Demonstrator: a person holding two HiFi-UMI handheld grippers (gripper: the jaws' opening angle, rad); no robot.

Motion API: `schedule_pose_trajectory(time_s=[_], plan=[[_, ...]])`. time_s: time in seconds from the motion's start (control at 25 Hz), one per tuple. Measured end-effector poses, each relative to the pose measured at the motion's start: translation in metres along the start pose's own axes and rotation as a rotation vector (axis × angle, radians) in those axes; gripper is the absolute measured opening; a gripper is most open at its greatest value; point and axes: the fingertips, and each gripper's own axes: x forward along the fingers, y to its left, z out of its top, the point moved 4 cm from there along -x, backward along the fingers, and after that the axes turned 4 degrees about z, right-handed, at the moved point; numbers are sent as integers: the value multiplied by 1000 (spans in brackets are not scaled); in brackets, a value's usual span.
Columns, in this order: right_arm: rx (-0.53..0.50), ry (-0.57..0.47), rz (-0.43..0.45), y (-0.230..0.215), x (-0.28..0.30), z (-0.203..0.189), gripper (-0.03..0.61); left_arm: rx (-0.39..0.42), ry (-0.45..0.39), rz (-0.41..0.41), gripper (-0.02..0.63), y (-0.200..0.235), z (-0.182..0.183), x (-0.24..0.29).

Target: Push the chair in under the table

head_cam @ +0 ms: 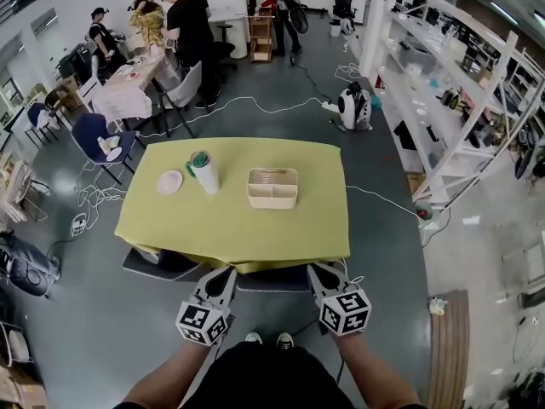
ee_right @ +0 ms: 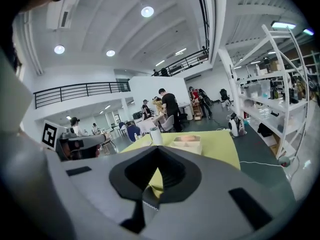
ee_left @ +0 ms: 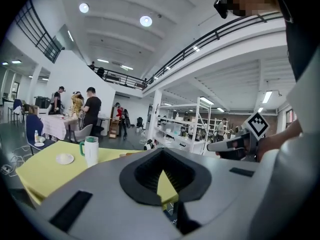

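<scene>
The table (head_cam: 230,228) wears a yellow-green cloth. A dark chair (head_cam: 272,278) stands at its near edge, mostly tucked beneath the cloth, with only a dark strip showing. My left gripper (head_cam: 226,273) and right gripper (head_cam: 321,271) hover at either end of that strip, both shut and empty. In the left gripper view the left gripper (ee_left: 164,170) has its jaws together, with only the cloth beyond. The right gripper (ee_right: 157,169) looks the same in its own view. I cannot tell whether either gripper touches the chair.
On the table stand a white plate (head_cam: 169,181), a white cup with a green lid (head_cam: 204,171) and a cream tray (head_cam: 272,187). A second grey chair (head_cam: 162,264) sits under the left corner. People (head_cam: 183,24) gather at a far table; shelving (head_cam: 460,100) lines the right; cables cross the floor.
</scene>
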Motion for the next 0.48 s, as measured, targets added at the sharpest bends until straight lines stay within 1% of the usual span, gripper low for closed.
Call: schedule_pose_trajectory(time_s=[0.24,0.32,0.4,0.48], plan=[[13,-33,-17,20,-1,18,12,-1,-47,-56,8,5,23,-7],[2,-41,-22,24,1,24,12,4,-54,-65,8,8,29,-7],[-18,-45,-23,29,6,28,12,-20,-54,-62,8,16,32,-8],[-27,-48,-17,34,11,32,12,-74,-48,-45,8,26,35,-9]])
